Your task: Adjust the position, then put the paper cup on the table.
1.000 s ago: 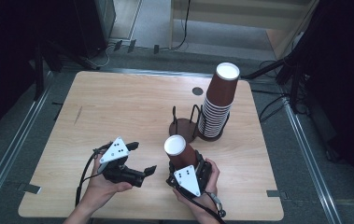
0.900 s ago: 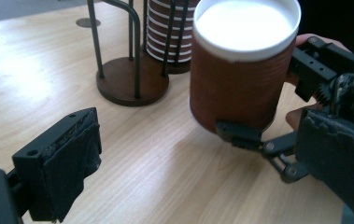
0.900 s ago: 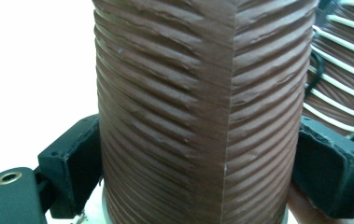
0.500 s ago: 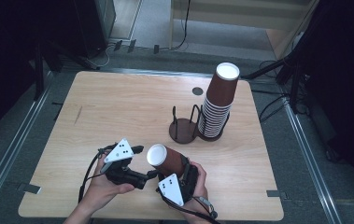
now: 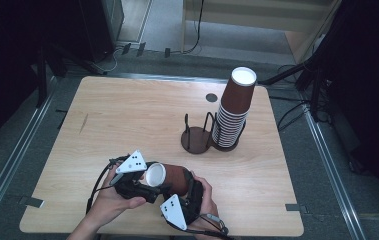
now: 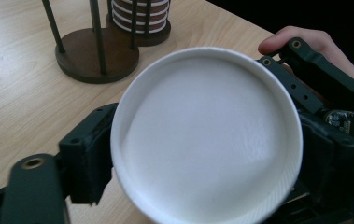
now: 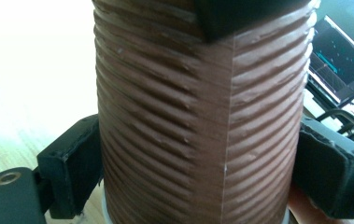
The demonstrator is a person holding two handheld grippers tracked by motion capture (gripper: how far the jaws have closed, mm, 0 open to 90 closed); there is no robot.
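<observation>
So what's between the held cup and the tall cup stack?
In the high view, the empty wire-post cup holder stands between the held cup and the cup stack; otherwise bare table.

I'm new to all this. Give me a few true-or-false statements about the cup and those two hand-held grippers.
1. The cup lies sideways, its open mouth toward the left gripper. True.
2. The right gripper has a jaw on each side of the cup's ribbed wall. True.
3. The cup is blue outside. False: it is brown outside and white inside.
4. The stack of cups has fallen over. False: it stands upright beside the wire holder.
5. The held cup is full of coffee. False: its inside looks empty.
</observation>
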